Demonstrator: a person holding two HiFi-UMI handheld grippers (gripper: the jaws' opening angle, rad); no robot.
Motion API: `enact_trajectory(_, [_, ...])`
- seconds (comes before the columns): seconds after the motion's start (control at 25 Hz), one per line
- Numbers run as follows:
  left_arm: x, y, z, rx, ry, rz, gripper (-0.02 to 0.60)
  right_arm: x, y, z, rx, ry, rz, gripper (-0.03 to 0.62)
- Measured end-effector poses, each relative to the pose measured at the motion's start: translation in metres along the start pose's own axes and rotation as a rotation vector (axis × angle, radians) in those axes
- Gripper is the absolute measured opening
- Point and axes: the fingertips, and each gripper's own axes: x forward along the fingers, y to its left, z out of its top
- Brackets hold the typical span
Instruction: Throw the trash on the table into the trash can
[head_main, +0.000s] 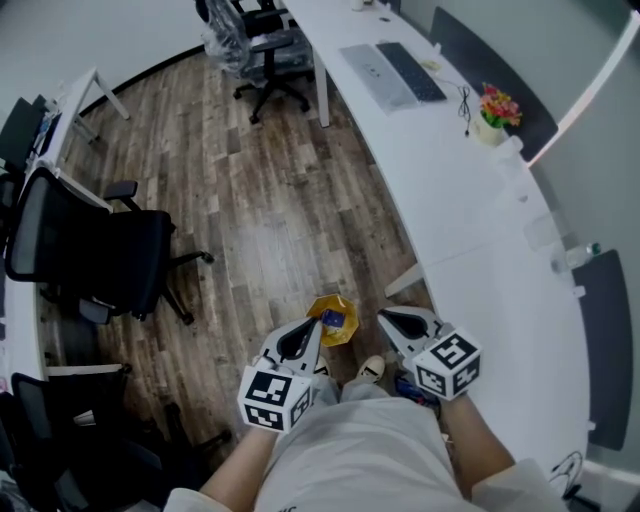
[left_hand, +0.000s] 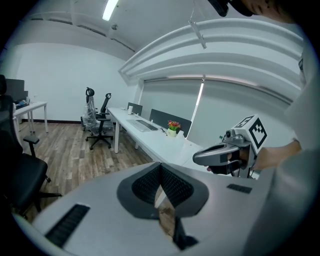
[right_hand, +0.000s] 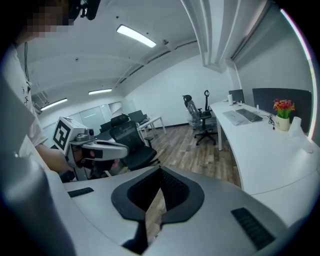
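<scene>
One trash can (head_main: 338, 324) between jaws of left gripper (head_main: 316, 325) and right gripper (head_main: 382, 316).

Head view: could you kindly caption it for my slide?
Shut left gripper and shut right gripper above a yellow trash can by the desk.

An office is shown: a long white desk (head_main: 470, 230) is set with a keyboard (head_main: 410, 70) and a pot of flowers (head_main: 497, 108), and is backed by dark partition panels (head_main: 480, 60). Black swivel chairs (head_main: 110, 250) are placed on a wood-plank floor (head_main: 270, 220), and strip lights (right_hand: 135, 36) are fitted overhead.
</scene>
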Motion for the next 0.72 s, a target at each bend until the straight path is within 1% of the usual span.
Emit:
enact_trajectory(0.2, [0.003, -0.0033, 0.0039, 0.011, 0.002, 0.007, 0.0, -0.0044, -0.0059, -0.0052, -0.001, 0.011, 0.002, 0.032])
enact_trajectory(0.52, [-0.0004, -0.0003, 0.0011, -0.005, 0.002, 0.038, 0.0, -0.0006, -0.0089, -0.0045, 0.0, 0.006, 0.012, 0.031])
enact_trajectory(0.72, [-0.0005, 0.0002, 0.0016, -0.011, -0.004, 0.044, 0.0, 0.0003, -0.0098, -0.0049, -0.005, 0.007, 0.011, 0.031])
